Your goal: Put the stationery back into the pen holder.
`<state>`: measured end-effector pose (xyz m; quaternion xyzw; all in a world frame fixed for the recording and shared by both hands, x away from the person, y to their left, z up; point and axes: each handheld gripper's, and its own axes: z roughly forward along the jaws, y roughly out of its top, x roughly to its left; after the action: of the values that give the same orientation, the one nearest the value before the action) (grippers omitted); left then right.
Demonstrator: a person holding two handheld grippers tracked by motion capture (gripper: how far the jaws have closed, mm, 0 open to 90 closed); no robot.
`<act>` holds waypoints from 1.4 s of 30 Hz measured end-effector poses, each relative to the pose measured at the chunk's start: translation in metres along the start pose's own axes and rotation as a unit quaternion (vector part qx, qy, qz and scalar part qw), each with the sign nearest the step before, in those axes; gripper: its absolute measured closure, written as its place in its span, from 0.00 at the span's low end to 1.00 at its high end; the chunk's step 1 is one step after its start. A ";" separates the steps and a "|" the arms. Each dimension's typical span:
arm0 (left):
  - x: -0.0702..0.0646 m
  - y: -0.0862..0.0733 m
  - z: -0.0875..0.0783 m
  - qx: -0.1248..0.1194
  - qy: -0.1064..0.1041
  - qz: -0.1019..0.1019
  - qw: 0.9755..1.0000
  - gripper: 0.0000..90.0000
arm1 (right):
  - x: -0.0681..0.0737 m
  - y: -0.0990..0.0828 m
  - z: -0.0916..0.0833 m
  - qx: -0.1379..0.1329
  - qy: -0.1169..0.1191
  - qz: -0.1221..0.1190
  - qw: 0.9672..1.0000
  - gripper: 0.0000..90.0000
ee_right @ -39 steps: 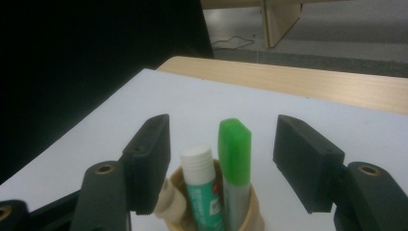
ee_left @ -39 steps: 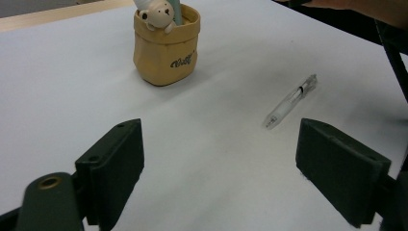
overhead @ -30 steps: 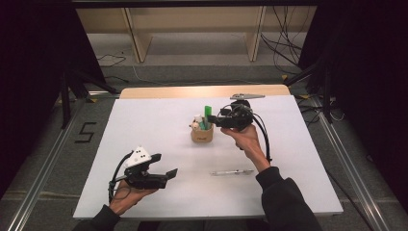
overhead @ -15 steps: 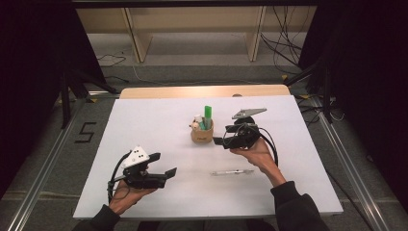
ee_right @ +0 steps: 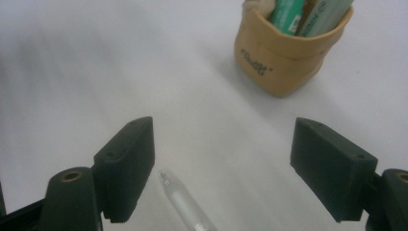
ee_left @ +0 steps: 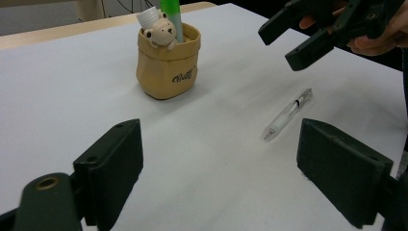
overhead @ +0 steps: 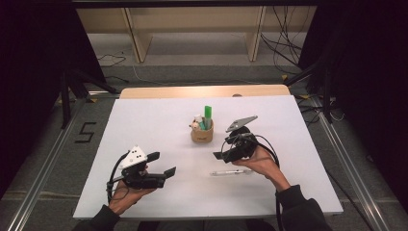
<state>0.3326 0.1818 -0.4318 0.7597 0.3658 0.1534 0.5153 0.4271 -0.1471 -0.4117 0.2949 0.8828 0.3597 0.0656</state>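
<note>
- The clear pen [overhead: 230, 172] lay flat on the white surface [overhead: 159, 120], in front of the tan pen holder [overhead: 201, 133] and well apart from it.
- The right gripper [overhead: 223, 153] hovered just above the pen's far side, held in the person's right hand [overhead: 257, 161], fingers pointing toward the left of the high view.
- Its fingers [ee_right: 126, 168] stood wide apart and had just been opening, with nothing pinched between them.
- In the right gripper view the pen's tip [ee_right: 185, 204] lay low in the gap between the fingers, close to the left one and not touching either (the rest of the pen ran off the bottom edge).
- The left gripper [overhead: 161, 164] rested in the person's left hand [overhead: 127, 195] near the front left of the surface, well apart from the pen.
- Its fingers [ee_left: 113, 166] were also spread wide and gripped nothing.
- In the left gripper view the pen [ee_left: 287, 114] lay beyond the fingers, nearer the right one, with the right gripper [ee_left: 308, 33] hanging above it.
- The holder [ee_left: 166, 60] stood upright (a small bear figure [ee_left: 159, 34] on its rim) with a green marker [overhead: 208, 115] and a white-capped item [ee_left: 146, 17] standing in it.
</note>
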 end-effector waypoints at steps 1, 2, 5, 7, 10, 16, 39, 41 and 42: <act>0.000 0.000 0.000 0.000 0.000 0.000 1.000 0.18 | 0.001 -0.001 0.000 0.004 0.001 -0.003 1.000 0.27; 0.000 0.000 0.000 -0.001 0.000 0.000 1.000 0.18 | 0.002 -0.001 0.001 0.007 0.005 -0.007 1.000 0.27; 0.000 0.000 0.000 -0.002 0.001 0.000 1.000 0.18 | 0.006 -0.003 0.003 0.024 0.004 -0.017 1.000 0.28; 0.000 0.000 -0.001 -0.002 0.001 0.001 1.000 0.18 | 0.006 -0.005 0.005 0.032 0.004 -0.021 0.999 0.28; 0.000 0.000 -0.001 -0.003 0.001 0.001 1.000 0.18 | 0.007 -0.007 0.006 0.046 0.001 -0.027 0.999 0.28; 0.000 0.000 0.000 -0.004 0.002 0.000 1.000 0.18 | 0.008 -0.014 0.010 0.079 -0.006 -0.038 0.996 0.29; 0.000 0.000 0.001 -0.002 0.001 0.002 1.000 0.18 | 0.013 -0.026 0.025 0.178 -0.002 -0.077 0.981 0.33; 0.000 0.000 0.001 -0.002 0.001 0.002 1.000 0.18 | 0.013 -0.026 0.025 0.182 -0.003 -0.077 0.980 0.34; 0.000 -0.001 0.001 -0.002 0.001 0.002 1.000 0.17 | 0.013 -0.026 0.025 0.185 -0.004 -0.079 0.980 0.35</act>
<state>0.3325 0.1812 -0.4325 0.7593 0.3645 0.1558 0.5161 0.4122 -0.1391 -0.4460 0.2323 0.9544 0.1829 0.0417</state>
